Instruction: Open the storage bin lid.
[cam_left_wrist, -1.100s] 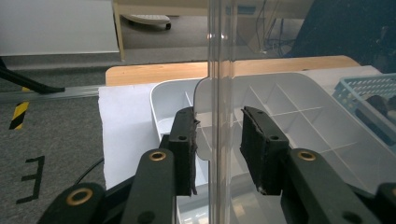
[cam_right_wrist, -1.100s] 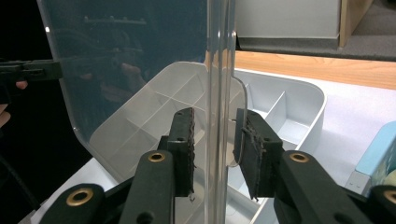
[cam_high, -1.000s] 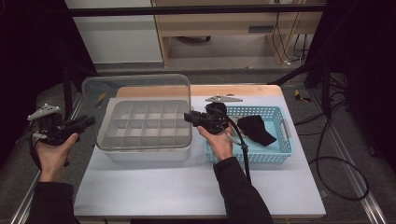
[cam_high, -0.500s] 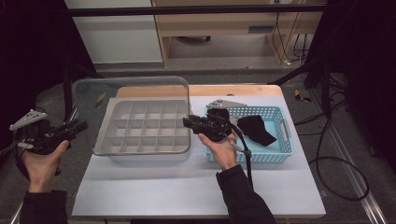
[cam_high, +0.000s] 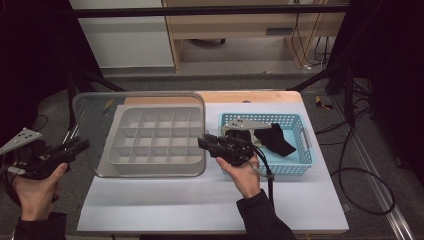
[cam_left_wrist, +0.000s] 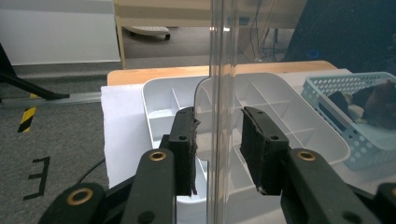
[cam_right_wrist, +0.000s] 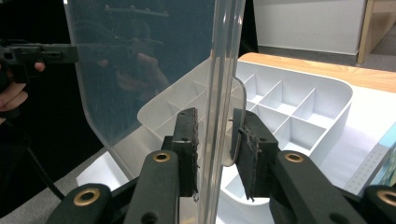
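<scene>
Both grippers were black w/ pistol-style bodies. Left gripper (cam_high: 75, 147) carried a grey three-cornered plate at its 10 o'clock; right gripper (cam_high: 206, 143) had the same plate at its 1 o'clock, plus a black cable trailing to 5 o'clock. Person wore dark long sleeves. In the gripper views, each jaw arm showed brass-ringed holes, small black screws, and worn, frayed black pads (cam_left_wrist: 256, 140).

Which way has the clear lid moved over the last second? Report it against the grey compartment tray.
Yes. In the high view the clear lid has shifted left and slightly toward the person: its left edge now overhangs the unmoved grey compartment tray further.
</scene>
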